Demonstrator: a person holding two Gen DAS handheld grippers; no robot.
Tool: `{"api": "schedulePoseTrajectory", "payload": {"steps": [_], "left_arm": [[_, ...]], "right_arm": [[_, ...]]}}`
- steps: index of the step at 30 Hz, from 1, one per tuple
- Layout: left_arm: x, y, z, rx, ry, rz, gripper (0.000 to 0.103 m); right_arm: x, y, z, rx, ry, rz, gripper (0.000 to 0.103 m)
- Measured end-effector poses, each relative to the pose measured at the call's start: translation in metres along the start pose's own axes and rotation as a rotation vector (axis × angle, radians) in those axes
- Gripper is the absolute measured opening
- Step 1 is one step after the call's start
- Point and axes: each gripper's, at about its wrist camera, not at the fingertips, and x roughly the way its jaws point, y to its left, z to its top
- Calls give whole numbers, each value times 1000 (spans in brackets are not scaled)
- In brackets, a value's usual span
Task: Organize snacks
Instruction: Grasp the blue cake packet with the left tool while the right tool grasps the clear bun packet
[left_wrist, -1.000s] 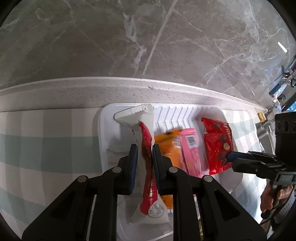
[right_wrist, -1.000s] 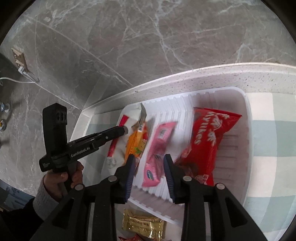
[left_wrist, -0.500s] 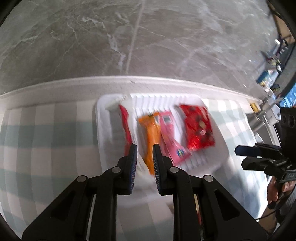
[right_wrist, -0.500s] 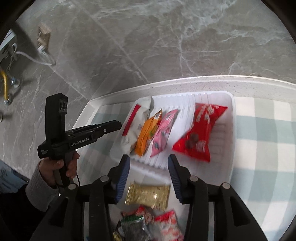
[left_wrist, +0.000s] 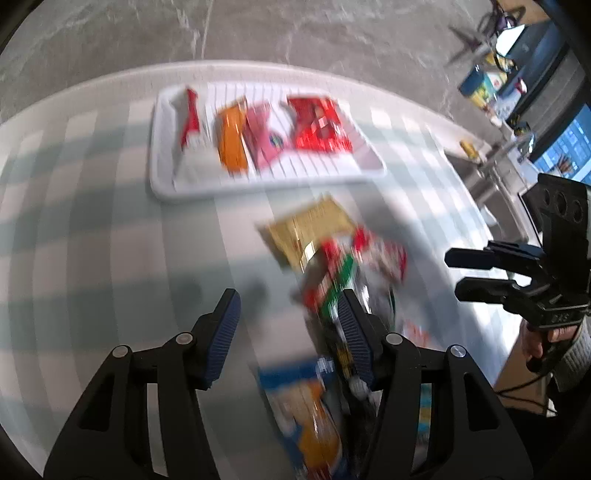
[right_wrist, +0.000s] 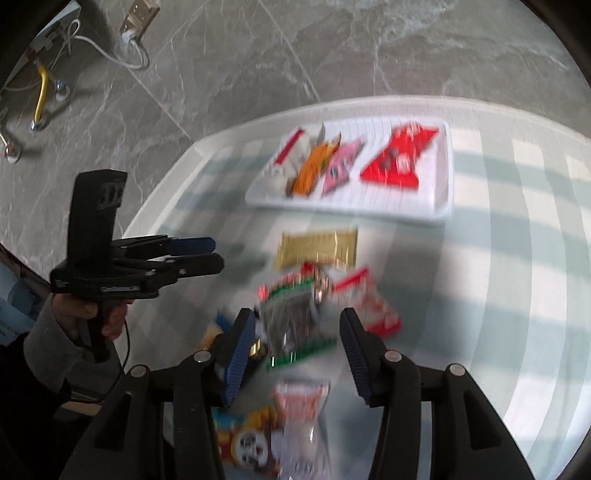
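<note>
A white tray (left_wrist: 159, 184) (right_wrist: 448, 177) at the far side of the table holds a white-and-red packet (left_wrist: 190, 122), an orange packet (left_wrist: 232, 140), a pink packet (left_wrist: 264, 136) and a red bag (left_wrist: 317, 125). Nearer lie a gold packet (left_wrist: 310, 225) (right_wrist: 317, 245) and a blurred pile of red-and-green packets (left_wrist: 351, 266) (right_wrist: 295, 306). My left gripper (left_wrist: 288, 306) hovers over the cloth at the pile's left edge, jaws opening, with nothing between them. My right gripper (right_wrist: 295, 321) hangs above the pile, jaws opening and gripping nothing.
A green-and-white checked cloth (left_wrist: 92, 240) covers the round table. A blue-and-orange packet (left_wrist: 306, 406) lies nearest me. Grey marble floor lies beyond the table, with a cable and socket (right_wrist: 136, 22) on it. A screen and containers (left_wrist: 480, 85) stand at the far right.
Both grippers pulled back from the tray to over the loose pile. The left one let go of the white-and-red packet, which stays in the tray, and opened. The right opened wider.
</note>
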Motion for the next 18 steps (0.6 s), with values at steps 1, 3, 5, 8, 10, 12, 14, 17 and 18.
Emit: {"api": "schedulePoseTrajectory", "payload": {"steps": [1, 3, 5, 8, 10, 12, 14, 17, 18], "left_arm": [[0, -1, -7, 3, 8, -2, 53], [0, -8, -25, 18, 33, 5, 53], [0, -14, -39, 31, 55, 20, 53], [3, -21, -56, 50, 82, 36, 53], [6, -25, -64, 58, 98, 47, 53], [9, -26, -70, 63, 109, 53, 53], [12, -27, -76, 68, 120, 60, 53], [15, -27, -82, 74, 130, 67, 53], [16, -27, -83, 75, 133, 71, 53]], "right_arm": [[1, 1, -9, -1, 10, -9, 51], [5, 3, -22, -11, 32, -32, 51], [9, 5, -34, -21, 52, -43, 51], [13, 8, -49, -43, 78, -75, 51], [17, 10, -57, -58, 94, -96, 52], [20, 11, -63, -77, 112, -122, 52], [23, 12, -68, -91, 126, -129, 52], [27, 14, -75, -105, 147, -141, 52], [27, 15, -77, -112, 151, -149, 51]]}}
